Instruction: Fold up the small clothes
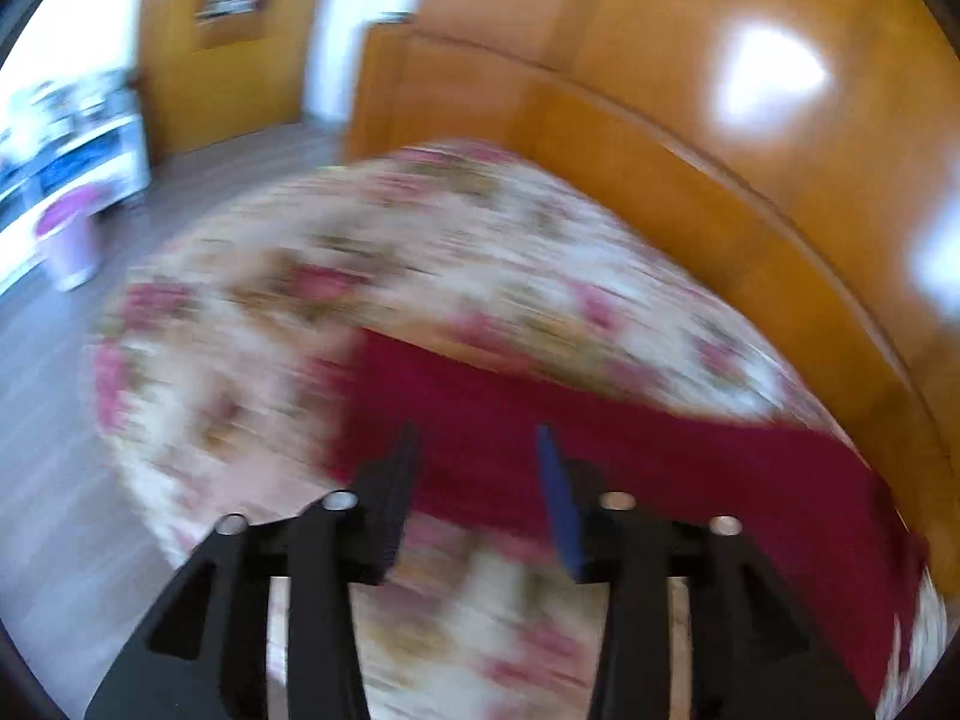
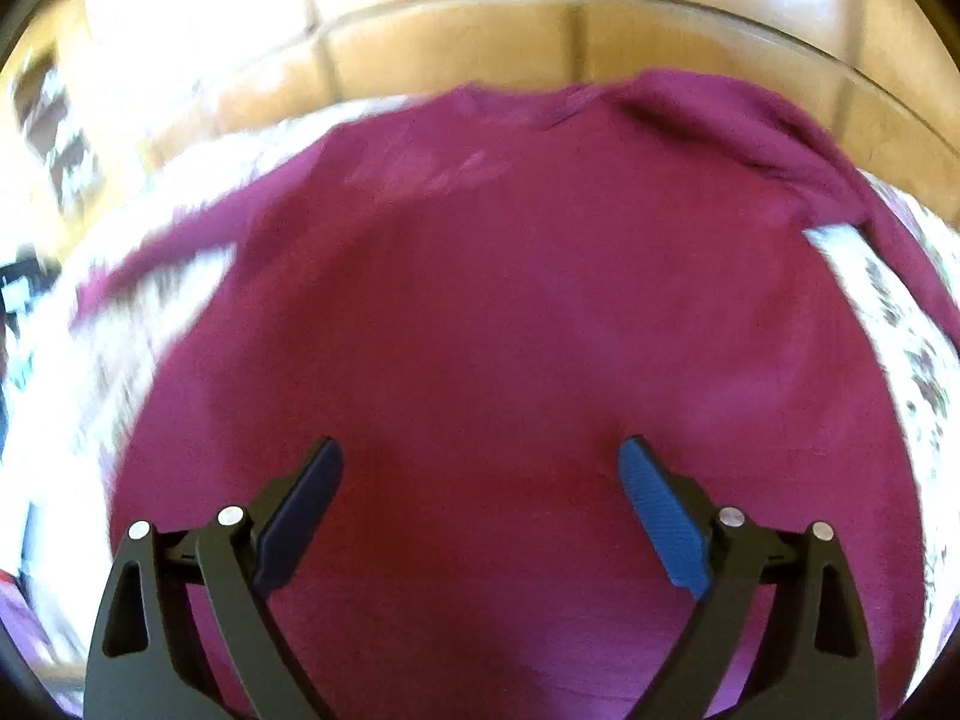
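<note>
One garment is on the job: a maroon shirt [image 2: 510, 312] spread flat on the floral bedspread [image 1: 270, 312] of a bed, against the wooden headboard [image 1: 690, 192].

Right claw [image 2: 480, 510]: jaws spread wide, nothing between the pads, poised directly over the shirt's body near its lower hem. From this claw the shirt runs straight ahead, collar at the far end by the headboard, one sleeve out to each side; the long axis lies along the claw's own pointing line.

Left claw [image 1: 477, 492]: jaws parted, empty, no cloth gripped. It looks across the bed's edge; the shirt lies ahead and off to its right, with only a side margin beneath the fingertips. The view is heavily blurred.

Judgement: the right claw is the nearer to the shirt's middle, the left better placed for the side edge or sleeve. A lengthwise fold would draw that side across the axis.
</note>
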Demonstrator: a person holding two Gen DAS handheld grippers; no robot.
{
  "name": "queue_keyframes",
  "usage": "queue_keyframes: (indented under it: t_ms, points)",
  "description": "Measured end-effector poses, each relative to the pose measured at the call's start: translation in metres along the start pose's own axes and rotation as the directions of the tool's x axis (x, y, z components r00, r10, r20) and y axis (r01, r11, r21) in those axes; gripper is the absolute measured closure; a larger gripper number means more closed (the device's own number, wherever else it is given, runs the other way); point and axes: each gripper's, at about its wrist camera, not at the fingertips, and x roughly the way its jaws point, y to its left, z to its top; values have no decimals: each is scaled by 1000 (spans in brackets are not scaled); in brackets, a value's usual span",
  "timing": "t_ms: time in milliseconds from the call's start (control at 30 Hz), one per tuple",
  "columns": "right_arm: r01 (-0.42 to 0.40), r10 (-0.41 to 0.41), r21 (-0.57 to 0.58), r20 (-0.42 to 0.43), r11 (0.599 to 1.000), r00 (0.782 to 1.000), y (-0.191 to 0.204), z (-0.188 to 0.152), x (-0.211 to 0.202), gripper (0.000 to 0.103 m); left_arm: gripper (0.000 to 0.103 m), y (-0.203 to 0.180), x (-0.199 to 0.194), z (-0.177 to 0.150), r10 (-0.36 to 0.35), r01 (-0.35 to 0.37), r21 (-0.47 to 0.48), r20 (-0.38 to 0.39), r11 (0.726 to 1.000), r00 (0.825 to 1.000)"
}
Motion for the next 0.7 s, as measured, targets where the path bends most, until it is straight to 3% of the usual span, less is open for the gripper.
queue_keyframes:
  t_ms: [100,133,200,300,433,500,600,633,667,700]
  points:
    - [75,-89,176,73,982,993,-70,12,-30,17,61,-66,-1,-35,-135,141,114,-59,983,989]
    - [113,-133,226,77,968,988,-94,13,-37,18,61,-88,-1,-49,-177,189,150,-86,971,980]
    - [195,-224,304,65,933,972,-134,12,-46,30,61,-138,1,-82,-256,289,225,-163,931,953]
    - [364,-400,335,43,869,915,-188,11,-56,37,61,-200,-2,-131,-334,405,307,-257,862,907]
    - [509,-531,259,20,821,847,-238,29,-46,38,61,-262,-8,-194,-360,500,421,-370,757,856]
    - [537,-553,230,11,812,833,-254,37,-37,38,61,-284,-7,-218,-341,509,459,-402,728,850]
    - [590,-597,183,-20,786,802,-280,56,-16,40,61,-296,-3,-232,-335,525,466,-432,712,837]
    - [597,-603,182,-30,781,798,-289,59,-11,40,61,-300,-3,-237,-325,516,481,-427,709,844]
    - [586,-587,179,-55,790,808,-302,65,-2,41,61,-302,-1,-237,-313,504,496,-419,707,852]
    - [578,-575,172,-74,798,815,-307,69,6,57,61,-303,2,-236,-307,499,502,-418,706,855]
